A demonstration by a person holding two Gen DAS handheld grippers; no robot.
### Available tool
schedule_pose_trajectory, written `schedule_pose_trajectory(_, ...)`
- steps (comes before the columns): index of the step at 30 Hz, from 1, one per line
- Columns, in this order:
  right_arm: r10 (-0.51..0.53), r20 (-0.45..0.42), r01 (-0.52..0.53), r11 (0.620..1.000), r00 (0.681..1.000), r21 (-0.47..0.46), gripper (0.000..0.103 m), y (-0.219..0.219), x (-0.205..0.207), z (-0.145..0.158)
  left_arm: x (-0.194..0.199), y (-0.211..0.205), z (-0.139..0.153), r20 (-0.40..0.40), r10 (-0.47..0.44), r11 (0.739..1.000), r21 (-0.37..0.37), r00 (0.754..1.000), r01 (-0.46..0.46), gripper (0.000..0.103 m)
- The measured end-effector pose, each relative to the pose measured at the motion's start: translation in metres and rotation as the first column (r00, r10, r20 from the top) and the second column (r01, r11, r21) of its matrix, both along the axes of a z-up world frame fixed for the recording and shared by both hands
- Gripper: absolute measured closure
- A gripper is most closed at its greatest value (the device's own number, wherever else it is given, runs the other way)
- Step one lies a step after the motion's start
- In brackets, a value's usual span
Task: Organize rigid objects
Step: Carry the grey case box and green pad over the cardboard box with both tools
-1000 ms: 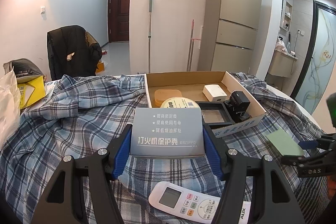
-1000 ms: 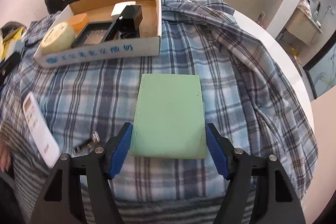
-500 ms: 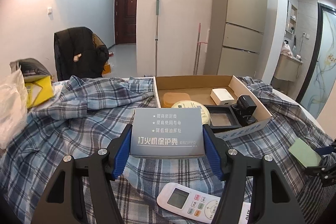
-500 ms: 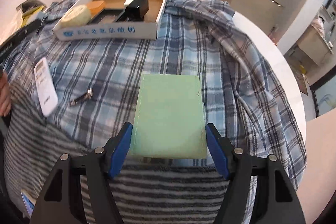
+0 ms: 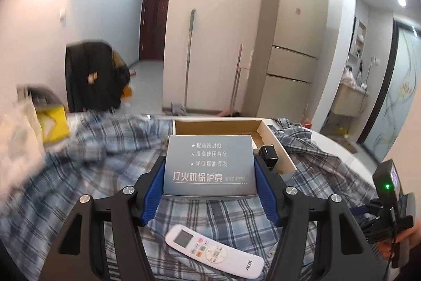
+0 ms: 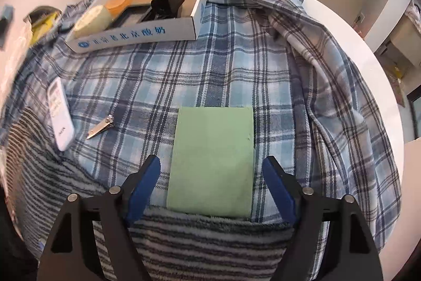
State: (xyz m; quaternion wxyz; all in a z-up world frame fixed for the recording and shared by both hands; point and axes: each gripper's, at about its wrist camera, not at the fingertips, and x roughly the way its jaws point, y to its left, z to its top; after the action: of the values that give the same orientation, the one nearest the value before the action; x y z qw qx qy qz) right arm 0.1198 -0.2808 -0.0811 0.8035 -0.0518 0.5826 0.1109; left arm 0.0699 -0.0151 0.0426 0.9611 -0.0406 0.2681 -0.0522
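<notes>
My left gripper is shut on a grey-blue box with white Chinese print and holds it above the plaid cloth, in front of the cardboard tray. My right gripper is open. A flat green pad lies between its fingers on the cloth, with a gap on each side. The cardboard tray holds a black adapter, a pale round disc and an orange item.
A white remote lies on the cloth below the left gripper; it also shows in the right wrist view. Nail clippers lie beside it. A striped towel covers the table's near edge. The right gripper's body shows at the right.
My right gripper has opened and let go of the green pad, which now lies on the cloth. My left gripper has risen and tilted with the box still held.
</notes>
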Motion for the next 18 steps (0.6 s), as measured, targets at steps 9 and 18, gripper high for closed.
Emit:
schedule_pose_trajectory(9, -0.068, 0.002, 0.068, 0.996, 0.998, -0.053, 0.033, 0.01, -0.002, -0.014, 0.009, -0.022, -0.005, -0.023, -0.022, 0.998, 0.051, 0.999, 0.023, 0.037)
schedule_pose_trajectory(18, -0.072, 0.078, 0.08, 0.991, 0.994, -0.108, 0.034, -0.011, 0.009, 0.016, 0.009, -0.014, -0.003, -0.035, -0.034, 0.993, 0.115, 0.999, 0.038, 0.037)
